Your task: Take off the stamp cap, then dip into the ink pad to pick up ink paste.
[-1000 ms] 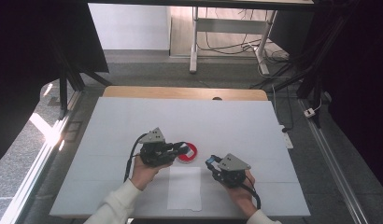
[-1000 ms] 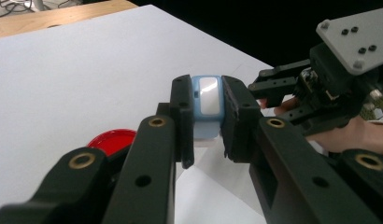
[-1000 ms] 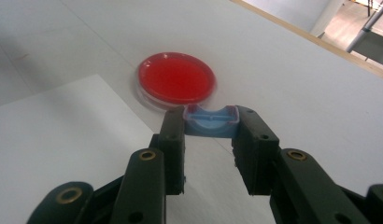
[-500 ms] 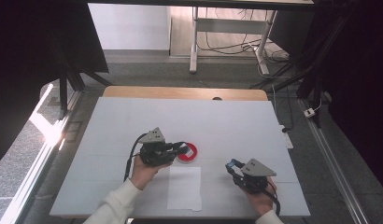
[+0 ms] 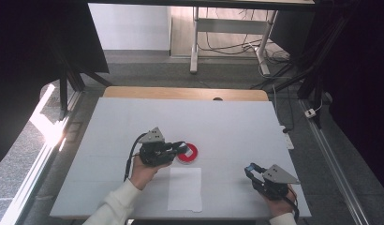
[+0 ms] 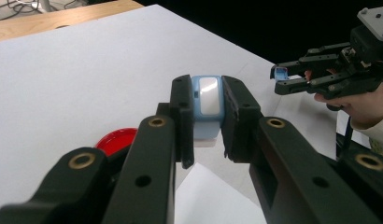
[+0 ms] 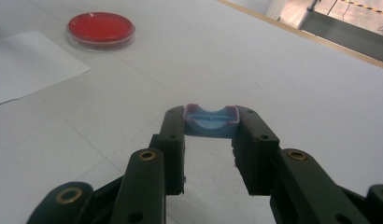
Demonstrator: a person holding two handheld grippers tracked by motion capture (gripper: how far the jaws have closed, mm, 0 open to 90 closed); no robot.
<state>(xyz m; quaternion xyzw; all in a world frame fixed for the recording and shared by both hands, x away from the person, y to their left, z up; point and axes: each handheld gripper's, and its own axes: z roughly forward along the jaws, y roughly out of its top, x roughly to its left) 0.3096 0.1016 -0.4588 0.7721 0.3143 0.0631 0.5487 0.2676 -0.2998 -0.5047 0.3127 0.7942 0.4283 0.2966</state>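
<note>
My left gripper (image 5: pixel 182 148) is shut on a light blue block with a pale glossy face (image 6: pixel 206 99), held just above and beside a round red dish (image 5: pixel 188 153) on the white tabletop. Between the left gripper's jaws (image 6: pixel 207 119) the block stands upright. Far to the right, near the front edge, my right gripper (image 5: pixel 250 169) is shut on a small blue cap-like piece (image 7: pixel 211 122) with an open hollow facing up. That right gripper (image 6: pixel 279 74) also appears in the left gripper view, apart from the block.
A white paper sheet (image 5: pixel 185 188) lies flat in front of the dish (image 7: pixel 101 29), between the two hands. The white table (image 5: pixel 227 117) has a wooden strip (image 5: pixel 180 93) along its far edge. Desk legs and cables stand on the floor beyond.
My right gripper has drawn away to the right and toward the front edge, carrying the blue cap-like piece. The left gripper and its block have stayed put.
</note>
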